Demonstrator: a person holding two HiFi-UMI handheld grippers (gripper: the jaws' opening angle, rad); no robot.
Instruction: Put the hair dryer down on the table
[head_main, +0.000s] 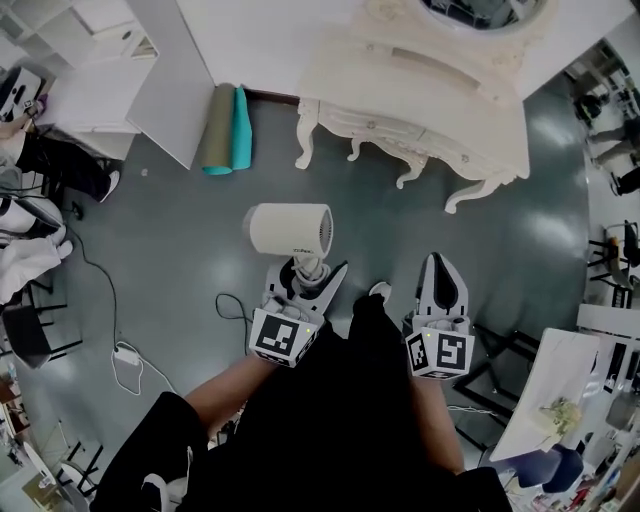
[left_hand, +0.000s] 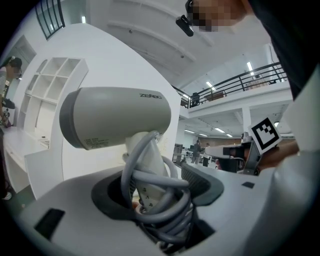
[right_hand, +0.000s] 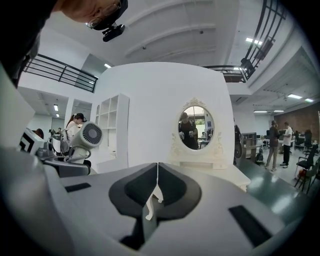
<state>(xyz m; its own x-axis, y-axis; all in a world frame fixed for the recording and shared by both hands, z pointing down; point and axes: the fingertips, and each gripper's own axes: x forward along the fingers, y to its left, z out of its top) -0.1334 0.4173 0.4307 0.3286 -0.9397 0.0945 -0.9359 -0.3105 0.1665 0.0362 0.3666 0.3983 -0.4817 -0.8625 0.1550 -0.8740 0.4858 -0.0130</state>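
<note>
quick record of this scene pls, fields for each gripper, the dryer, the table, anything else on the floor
left gripper: shut on the hair dryer handle, cord wound round it
right gripper: jaws together, nothing between them
hair dryer: held over the floor, barrel crosswise, not yet on the table
dressing table: cream, ahead of both grippers, oval mirror on it
rolled mats: on the floor by the wall, left of the table

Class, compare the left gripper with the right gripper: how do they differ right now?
The left gripper has wide jaws clamped on the hair dryer by its cord-wrapped handle; the right gripper has jaws shut together. The left gripper carries a load; the right gripper is empty. Both bear a marker cube.
</note>
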